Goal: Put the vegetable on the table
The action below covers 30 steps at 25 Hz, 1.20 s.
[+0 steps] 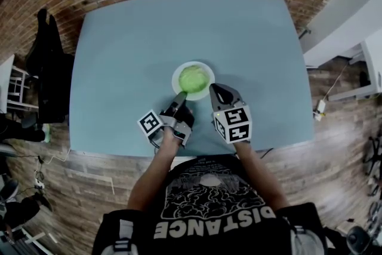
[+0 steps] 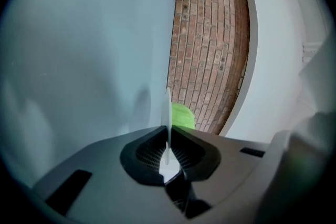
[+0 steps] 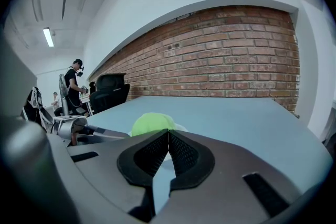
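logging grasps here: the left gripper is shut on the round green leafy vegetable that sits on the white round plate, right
Not quite. The left gripper is shut on the thin rim of the white round plate, not on the round green leafy vegetable, which sits on that plate. The left gripper view shows it.

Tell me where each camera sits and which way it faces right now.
Head view: on the person's head, looking steeply down at the table; forearms, left gripper and right gripper show.
Left gripper view: rides that gripper, rolled sideways, looking along jaws shut on the rim of the plate.
Right gripper view: rides that gripper, level, facing the brick wall; its jaws together, empty.
Shared: all three show the green vegetable.
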{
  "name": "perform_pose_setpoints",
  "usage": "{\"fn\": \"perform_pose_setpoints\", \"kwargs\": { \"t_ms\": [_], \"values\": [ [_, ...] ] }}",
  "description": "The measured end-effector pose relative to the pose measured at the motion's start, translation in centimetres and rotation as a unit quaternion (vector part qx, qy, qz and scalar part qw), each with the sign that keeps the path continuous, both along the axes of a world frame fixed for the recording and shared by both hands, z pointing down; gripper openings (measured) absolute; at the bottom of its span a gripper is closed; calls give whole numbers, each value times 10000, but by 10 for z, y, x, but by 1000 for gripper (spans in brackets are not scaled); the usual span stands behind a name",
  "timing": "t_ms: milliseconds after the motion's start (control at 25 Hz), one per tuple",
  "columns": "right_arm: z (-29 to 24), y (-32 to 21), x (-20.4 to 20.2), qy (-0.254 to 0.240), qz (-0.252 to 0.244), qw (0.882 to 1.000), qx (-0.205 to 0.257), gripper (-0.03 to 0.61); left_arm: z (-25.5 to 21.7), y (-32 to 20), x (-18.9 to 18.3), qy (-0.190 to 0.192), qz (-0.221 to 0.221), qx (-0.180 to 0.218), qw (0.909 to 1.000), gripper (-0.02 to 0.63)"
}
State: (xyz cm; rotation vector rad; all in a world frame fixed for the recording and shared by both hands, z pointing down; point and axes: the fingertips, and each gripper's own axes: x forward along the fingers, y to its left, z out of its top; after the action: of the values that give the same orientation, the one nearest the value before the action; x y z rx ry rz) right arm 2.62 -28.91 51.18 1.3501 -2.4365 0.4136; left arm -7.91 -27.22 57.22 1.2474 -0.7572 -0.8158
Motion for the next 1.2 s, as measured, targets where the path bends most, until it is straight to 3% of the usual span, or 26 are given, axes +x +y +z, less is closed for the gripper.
{"fn": "perform_pose_setpoints", "kwargs": {
  "t_ms": [1200],
  "values": [
    [19, -9, -13, 23, -24, 9998, -175, 9, 31, -18, -7, -451, 166, -523, 9975, 37]
  ]
}}
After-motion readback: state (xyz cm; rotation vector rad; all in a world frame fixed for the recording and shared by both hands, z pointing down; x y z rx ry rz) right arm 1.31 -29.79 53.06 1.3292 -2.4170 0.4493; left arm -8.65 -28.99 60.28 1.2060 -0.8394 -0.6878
